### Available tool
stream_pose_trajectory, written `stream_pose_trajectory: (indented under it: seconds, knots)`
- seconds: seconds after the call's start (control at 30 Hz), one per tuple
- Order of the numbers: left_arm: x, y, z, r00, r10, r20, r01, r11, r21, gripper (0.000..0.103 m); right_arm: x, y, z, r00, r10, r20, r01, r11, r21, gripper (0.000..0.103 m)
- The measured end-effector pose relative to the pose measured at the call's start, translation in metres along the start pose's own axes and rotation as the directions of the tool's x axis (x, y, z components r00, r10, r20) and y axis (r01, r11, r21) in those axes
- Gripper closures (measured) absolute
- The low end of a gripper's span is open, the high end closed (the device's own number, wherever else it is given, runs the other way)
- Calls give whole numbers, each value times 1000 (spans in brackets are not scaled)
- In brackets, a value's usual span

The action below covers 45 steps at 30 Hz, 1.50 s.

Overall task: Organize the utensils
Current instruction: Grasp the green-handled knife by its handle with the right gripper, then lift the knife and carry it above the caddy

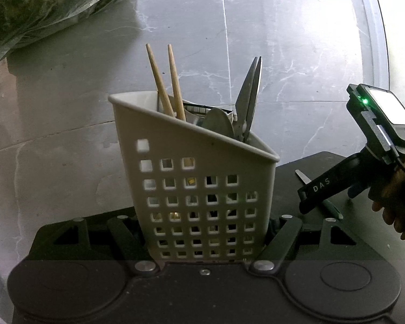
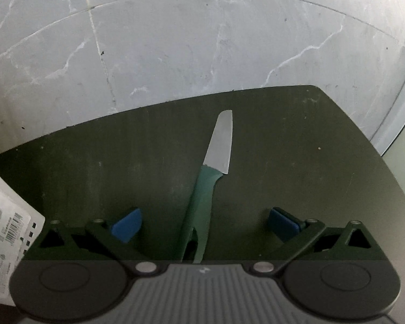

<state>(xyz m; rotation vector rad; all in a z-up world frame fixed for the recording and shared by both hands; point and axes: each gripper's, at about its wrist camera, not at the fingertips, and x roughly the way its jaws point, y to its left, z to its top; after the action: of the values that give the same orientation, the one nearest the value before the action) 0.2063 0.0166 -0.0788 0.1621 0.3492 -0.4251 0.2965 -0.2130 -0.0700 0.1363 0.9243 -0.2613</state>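
Observation:
A white perforated utensil holder (image 1: 202, 189) fills the left wrist view, clamped between the fingers of my left gripper (image 1: 202, 232). It holds two wooden chopsticks (image 1: 167, 86), scissors (image 1: 249, 97) and a metal spoon (image 1: 218, 124). A knife with a green handle (image 2: 202, 202) and a steel blade (image 2: 221, 143) lies flat on a dark board (image 2: 310, 148). My right gripper (image 2: 205, 224) is open, its blue pads (image 2: 127, 226) on either side of the handle, not touching it. The right gripper (image 1: 337, 186) and knife (image 1: 321, 197) also show in the left wrist view.
The floor (image 2: 175, 40) beyond the board is grey marbled tile. A clear plastic bag of dark leafy stuff (image 1: 40, 8) lies at the far left. A white labelled package (image 2: 2, 216) lies at the board's left edge.

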Motion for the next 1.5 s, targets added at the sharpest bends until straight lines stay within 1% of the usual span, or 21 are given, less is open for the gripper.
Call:
stream_pose_trajectory:
  seconds: [0.13, 0.17, 0.2, 0.27, 0.33, 0.43, 0.47, 0.5, 0.6, 0.7, 0.77, 0.83, 0.87, 1.03, 1.1, 1.13, 1.2, 1.37, 1.5]
  knots:
    - [0, 0, 0, 1000, 1, 0, -1, 1000, 0, 26, 5, -3, 3, 1000, -9, 13, 9, 1000, 4, 7]
    - [0, 0, 0, 1000, 1, -1, -1, 1000, 0, 26, 5, -4, 5, 1000, -11, 18, 11, 1000, 10, 10]
    - [0, 0, 0, 1000, 1, -1, -1, 1000, -1, 26, 4, -4, 5, 1000, -17, 25, 17, 1000, 12, 16]
    - [0, 0, 0, 1000, 1, -1, -1, 1000, 0, 26, 3, -6, 7, 999, -26, 37, 25, 1000, 19, 26]
    - [0, 0, 0, 1000, 1, 0, -1, 1000, -1, 26, 3, -8, 8, 999, -23, 36, 22, 1000, 15, 30]
    - [0, 1, -1, 1000, 0, 0, 0, 1000, 0, 26, 3, -11, 10, 999, -17, 34, 17, 1000, 7, 41]
    - [0, 0, -1, 1000, 1, 0, -1, 1000, 1, 26, 4, -12, 12, 999, -15, 32, 14, 1000, 4, 50]
    - [0, 1, -1, 1000, 1, 0, -1, 1000, 1, 26, 4, -13, 13, 1000, -15, 27, 15, 1000, 3, 56]
    - [0, 0, 0, 1000, 1, 0, -1, 1000, 1, 26, 5, -13, 21, 1000, 2, -9, -3, 1000, -23, 68]
    - [0, 0, 0, 1000, 2, 0, -2, 1000, 0, 26, 10, -15, 32, 997, 21, -68, -23, 999, -37, 70]
    - [0, 0, 0, 1000, 1, 0, -1, 1000, 1, 26, 15, -17, 36, 997, 22, -74, -24, 999, -34, 71]
    - [0, 0, 0, 1000, 3, 0, -3, 1000, 0, 26, 16, -19, 37, 997, 15, -78, -17, 1000, -26, 86]
    - [-1, 0, 0, 1000, 3, -1, -3, 1000, -1, 26, 17, -20, 36, 997, 19, -81, -21, 1000, -16, 87]
    - [-1, 0, 0, 1000, 3, 0, -3, 1000, -1, 26, 13, -28, 27, 997, 30, -70, -31, 999, -7, 88]
    - [-1, -1, 0, 1000, 3, 0, -3, 1000, -1, 26, 10, -32, 22, 997, 56, -50, -56, 998, 2, 88]
    - [-1, 0, 0, 1000, 3, 1, -3, 1000, 0, 26, 7, -34, 18, 998, 56, -37, -56, 998, 4, 88]
    - [-1, 0, -1, 1000, 3, 1, -3, 1000, -1, 26, 3, -37, 9, 996, 84, -8, -84, 996, 10, 88]
    - [-2, 0, -1, 1000, 2, 5, -2, 1000, 2, 26, -9, -30, -16, 993, 89, 81, -84, 995, -60, 88]
    - [-2, 0, -1, 1000, 1, 5, -1, 1000, 4, 26, -22, -25, -30, 981, 110, 163, -97, 992, -86, 88]
